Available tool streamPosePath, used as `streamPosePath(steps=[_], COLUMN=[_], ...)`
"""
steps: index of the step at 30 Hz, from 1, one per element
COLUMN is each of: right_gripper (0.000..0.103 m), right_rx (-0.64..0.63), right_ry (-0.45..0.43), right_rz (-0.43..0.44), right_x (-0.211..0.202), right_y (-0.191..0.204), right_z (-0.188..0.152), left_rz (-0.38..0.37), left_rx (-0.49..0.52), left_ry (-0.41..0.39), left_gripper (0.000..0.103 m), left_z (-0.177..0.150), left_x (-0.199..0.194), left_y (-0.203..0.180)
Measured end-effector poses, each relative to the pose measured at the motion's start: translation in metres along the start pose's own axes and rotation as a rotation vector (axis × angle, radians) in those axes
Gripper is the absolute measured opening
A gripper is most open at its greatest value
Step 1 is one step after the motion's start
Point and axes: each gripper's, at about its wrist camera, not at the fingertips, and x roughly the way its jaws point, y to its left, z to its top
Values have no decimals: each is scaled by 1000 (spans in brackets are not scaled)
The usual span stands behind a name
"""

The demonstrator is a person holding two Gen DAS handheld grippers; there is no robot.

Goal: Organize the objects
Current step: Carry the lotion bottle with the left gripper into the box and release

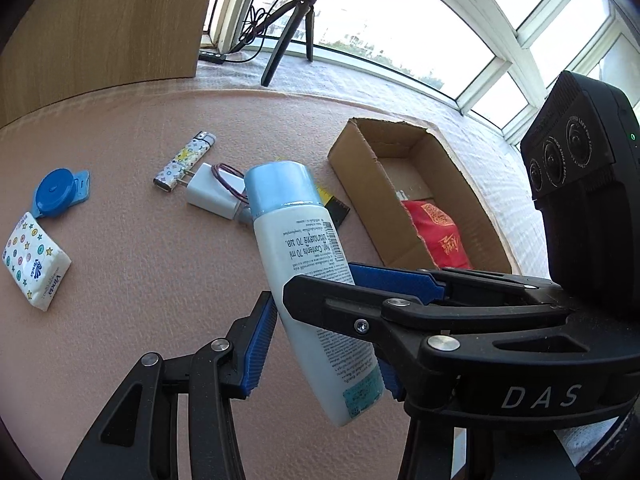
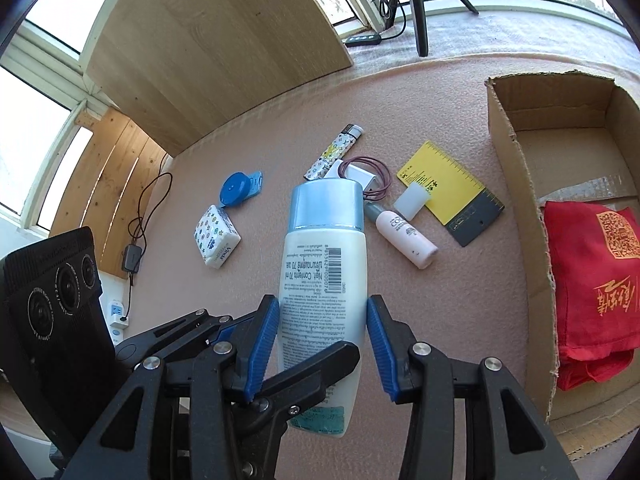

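Both grippers met on the bottle, held above the mat: left gripper and right gripper clamped its lower body. Box sat at three o'clock. Light, stiff, slick plastic, I judged — mid-body grip best.

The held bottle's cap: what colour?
Light blue cap on a white bottle; clearest in the right wrist view.

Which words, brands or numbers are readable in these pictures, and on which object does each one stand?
"Net. Contents 70 ml": white bottle, seen upside down; the rest of its print is too small.
"Vinda": tissue pack.
"DAS": right hand-held gripper.
"CO...": small pink bottle, partly hidden.
Gold characters and a QR code: red bag, not readable.
Yellow ruler card: marks too small.
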Motion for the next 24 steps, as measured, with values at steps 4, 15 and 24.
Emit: streamPosePath(steps=[4, 15, 24], right_gripper=[42, 42, 42], right_rx=[22, 95, 142], right_ry=[-42, -120, -152], right_rz=[-14, -70, -91], right_x=[-28, -82, -100], right_y=[-21, -82, -121], right_z=[2, -1, -7], left_rz=[-30, -98, -126], left_rx=[36, 122, 159], left_ry=[-8, 6, 25], left_gripper=[50, 50, 50], left_z=[10, 26, 37], left_x=[7, 42, 76], left_y=[-33, -111, -153])
